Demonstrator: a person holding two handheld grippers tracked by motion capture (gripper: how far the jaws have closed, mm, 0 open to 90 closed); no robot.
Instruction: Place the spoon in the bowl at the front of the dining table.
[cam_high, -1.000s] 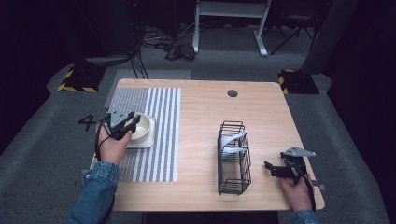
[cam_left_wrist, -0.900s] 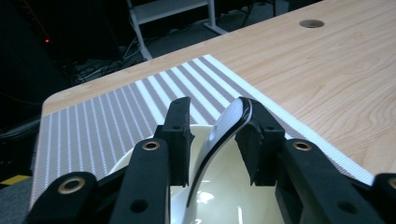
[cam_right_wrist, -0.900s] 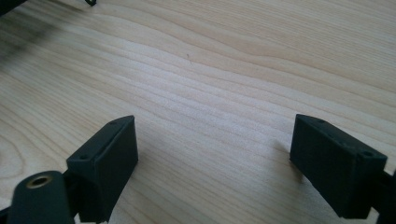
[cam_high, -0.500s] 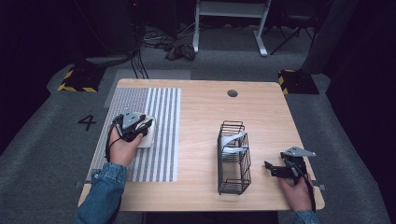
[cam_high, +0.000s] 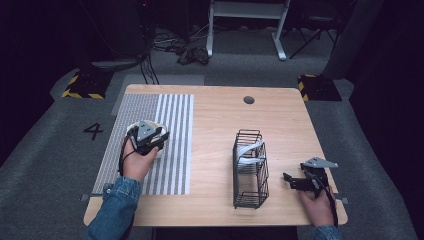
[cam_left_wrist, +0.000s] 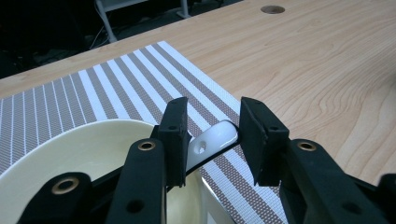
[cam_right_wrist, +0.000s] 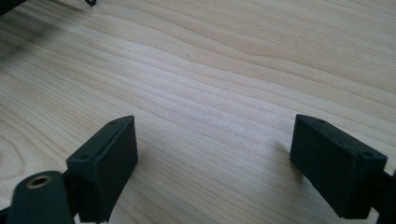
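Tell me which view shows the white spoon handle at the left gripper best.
The left gripper view: the spoon handle sits close up between the left gripper jaws, sticking out over the bowl rim, with its small hole visible. In the high view the hand and gripper cover that spot. The right gripper view faces bare table.

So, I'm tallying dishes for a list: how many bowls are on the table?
1: a cream ceramic bowl on the striped placemat, under the left gripper. The black wire rack holds pale pieces I cannot identify.
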